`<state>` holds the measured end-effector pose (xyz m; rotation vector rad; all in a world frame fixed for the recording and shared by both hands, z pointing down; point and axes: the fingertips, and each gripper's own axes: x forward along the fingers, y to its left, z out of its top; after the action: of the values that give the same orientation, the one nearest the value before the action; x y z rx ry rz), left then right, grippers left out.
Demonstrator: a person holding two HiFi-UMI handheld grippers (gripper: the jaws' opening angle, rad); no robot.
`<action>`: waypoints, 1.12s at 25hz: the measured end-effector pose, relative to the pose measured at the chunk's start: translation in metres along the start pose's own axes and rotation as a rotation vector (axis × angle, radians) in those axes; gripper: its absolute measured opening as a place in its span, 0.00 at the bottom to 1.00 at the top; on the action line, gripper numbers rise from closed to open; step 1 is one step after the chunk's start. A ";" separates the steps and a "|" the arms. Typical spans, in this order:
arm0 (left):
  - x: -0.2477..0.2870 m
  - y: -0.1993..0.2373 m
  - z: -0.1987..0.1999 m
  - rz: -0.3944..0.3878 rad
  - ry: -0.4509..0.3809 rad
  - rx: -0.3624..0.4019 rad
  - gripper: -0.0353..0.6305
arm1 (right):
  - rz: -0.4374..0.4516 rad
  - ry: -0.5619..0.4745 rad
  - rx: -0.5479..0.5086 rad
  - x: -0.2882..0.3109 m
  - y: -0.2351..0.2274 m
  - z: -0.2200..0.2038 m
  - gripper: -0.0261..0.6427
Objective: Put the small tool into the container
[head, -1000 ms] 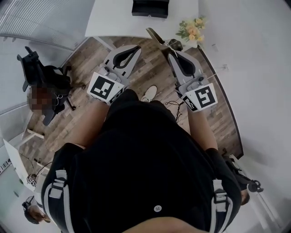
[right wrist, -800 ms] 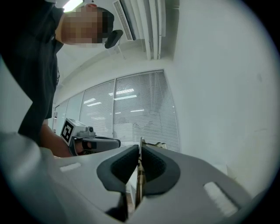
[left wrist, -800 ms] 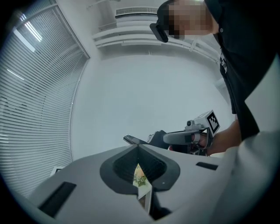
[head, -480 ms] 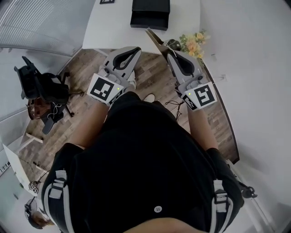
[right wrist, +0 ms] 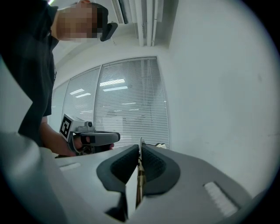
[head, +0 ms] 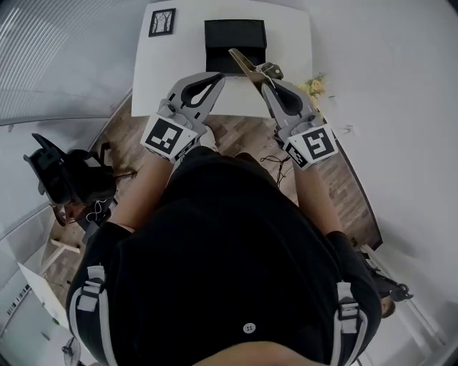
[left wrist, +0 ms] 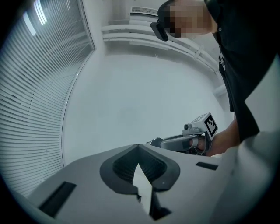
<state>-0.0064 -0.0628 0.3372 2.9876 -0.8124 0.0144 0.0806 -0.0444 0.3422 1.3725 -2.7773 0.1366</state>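
At the left edge of the head view, a black wheeled office chair (head: pixel 66 179) stands on the wooden plank floor (head: pixel 247 132). Above it, in the upper left of the frame, a small black-framed picture (head: pixel 162 22) lies at the near-left corner of the white rectangular table (head: pixel 152 75).

Left of centre, the left gripper (head: pixel 217 77) is held over the table's near edge. In the left gripper view its grey jaws meet at the tips with nothing between them (left wrist: pixel 138 148).

At top centre, the black rectangular open box (head: pixel 218 61) sits on the table, just above both grippers.

Right of centre, the right gripper (head: pixel 263 77) has its jaws pressed onto a thin flat brownish tool (head: pixel 243 61). The tool slants up and to the left from the jaws, and its free end overlaps the box's front edge in the frame. Whether it touches the box cannot be told. In the right gripper view the strip shows edge-on, pinched between the ribbed pads (right wrist: pixel 139 175).

To the right, a small bunch of yellow flowers (head: pixel 313 86) stands by the table's right side.
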 end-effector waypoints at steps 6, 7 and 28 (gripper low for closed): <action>0.017 0.053 -0.015 -0.062 0.013 -0.001 0.06 | -0.045 0.044 -0.002 0.052 -0.019 -0.017 0.09; 0.020 0.060 -0.018 -0.065 0.011 -0.007 0.06 | -0.052 0.053 -0.001 0.058 -0.022 -0.020 0.09; 0.071 0.128 -0.067 0.027 0.029 -0.059 0.06 | 0.065 0.304 -0.035 0.129 -0.103 -0.115 0.09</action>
<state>-0.0097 -0.2058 0.4113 2.9140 -0.8348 0.0341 0.0838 -0.1981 0.4726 1.1444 -2.5592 0.2725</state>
